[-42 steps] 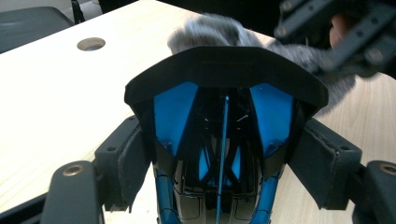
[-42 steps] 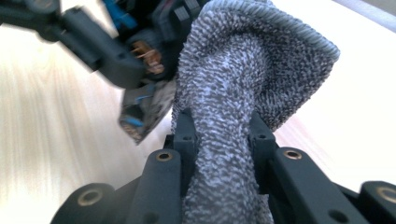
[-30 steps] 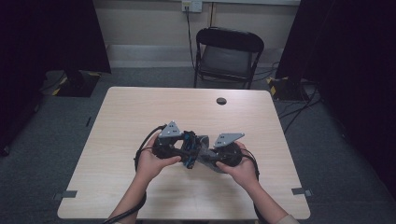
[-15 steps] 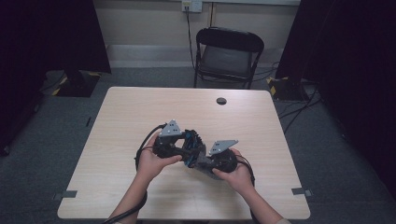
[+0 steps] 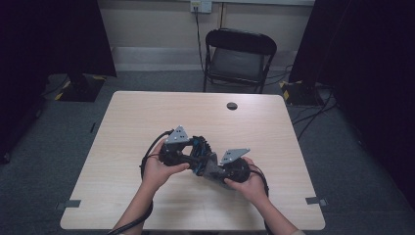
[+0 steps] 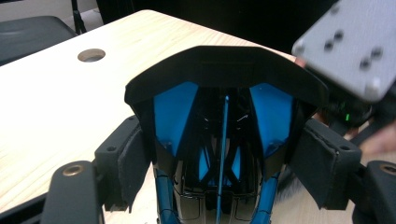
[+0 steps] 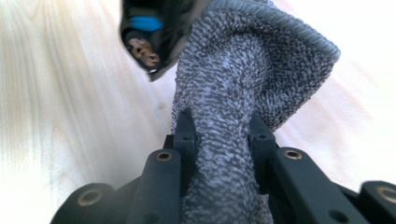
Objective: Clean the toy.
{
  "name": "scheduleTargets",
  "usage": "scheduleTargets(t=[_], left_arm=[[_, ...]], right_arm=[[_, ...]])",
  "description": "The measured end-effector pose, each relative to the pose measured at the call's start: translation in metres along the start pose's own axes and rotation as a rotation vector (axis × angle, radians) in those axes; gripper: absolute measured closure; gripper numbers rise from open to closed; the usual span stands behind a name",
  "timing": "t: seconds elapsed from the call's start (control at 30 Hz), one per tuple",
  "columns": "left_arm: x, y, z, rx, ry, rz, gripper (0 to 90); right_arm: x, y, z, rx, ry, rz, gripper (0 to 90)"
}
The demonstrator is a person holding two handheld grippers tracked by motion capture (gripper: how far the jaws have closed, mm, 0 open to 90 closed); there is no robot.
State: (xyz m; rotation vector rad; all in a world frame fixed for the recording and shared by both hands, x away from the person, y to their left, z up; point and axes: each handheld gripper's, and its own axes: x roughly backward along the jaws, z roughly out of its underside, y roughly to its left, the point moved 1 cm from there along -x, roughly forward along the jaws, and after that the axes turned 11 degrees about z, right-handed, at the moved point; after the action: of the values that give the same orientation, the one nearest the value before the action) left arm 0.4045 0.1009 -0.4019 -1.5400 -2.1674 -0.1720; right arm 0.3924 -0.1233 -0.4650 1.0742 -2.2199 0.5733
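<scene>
My left gripper (image 6: 219,154) is clamping the black-and-blue goggles (image 6: 224,93); at its three o'clock my right gripper (image 7: 224,135) is pinching the grey cloth (image 7: 238,84) tight

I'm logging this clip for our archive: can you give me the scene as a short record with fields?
surface: light wooden table with a round hole near its far edge
left gripper: jaws closed on a black and blue object, held at its sides
right gripper: jaws shut on a grey knitted cloth
cloth position: bunched, rising from the jaws toward the black and blue object
hands: close together at the table's middle
background: black folding chair behind the table
</scene>
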Motion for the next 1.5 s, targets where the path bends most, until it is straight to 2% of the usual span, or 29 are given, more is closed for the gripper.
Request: scheduleTargets(t=[0.1,0.27,0.43,0.6,0.93,1.13,1.27,1.37,1.5], left_arm=[[0.001,0.002,0.002,0.003,0.002,-0.008,25.3],[0.0,0.004,0.006,0.013,0.004,-0.017,25.3],[0.0,0.007,0.007,0.022,0.008,-0.033,25.3],[0.0,0.007,0.005,0.019,0.004,-0.034,25.3],[0.002,0.005,0.003,0.016,-0.007,-0.031,25.3],[0.003,0.005,0.003,0.017,-0.019,-0.02,25.3],[0.004,0.002,0.003,0.017,-0.017,-0.011,25.3],[0.004,0.001,0.003,0.009,-0.014,-0.009,25.3],[0.002,-0.001,0.004,0.013,-0.008,0.004,25.3]], right_arm=[[0.01,-0.01,-0.003,-0.027,-0.02,0.014,71.7],[0.029,-0.024,-0.018,-0.043,-0.076,0.047,71.7],[0.037,-0.024,-0.028,-0.043,-0.106,0.038,71.7],[0.03,-0.014,-0.027,-0.024,-0.092,0.016,71.7],[-0.003,0.01,-0.008,-0.025,-0.024,-0.038,71.6],[-0.014,0.016,-0.001,-0.003,0.017,-0.047,71.6],[-0.009,0.008,-0.001,-0.005,0.02,-0.026,71.6],[0.002,-0.005,-0.007,-0.025,-0.005,0.006,71.6],[0.022,-0.023,-0.024,-0.044,-0.062,0.053,71.6]])
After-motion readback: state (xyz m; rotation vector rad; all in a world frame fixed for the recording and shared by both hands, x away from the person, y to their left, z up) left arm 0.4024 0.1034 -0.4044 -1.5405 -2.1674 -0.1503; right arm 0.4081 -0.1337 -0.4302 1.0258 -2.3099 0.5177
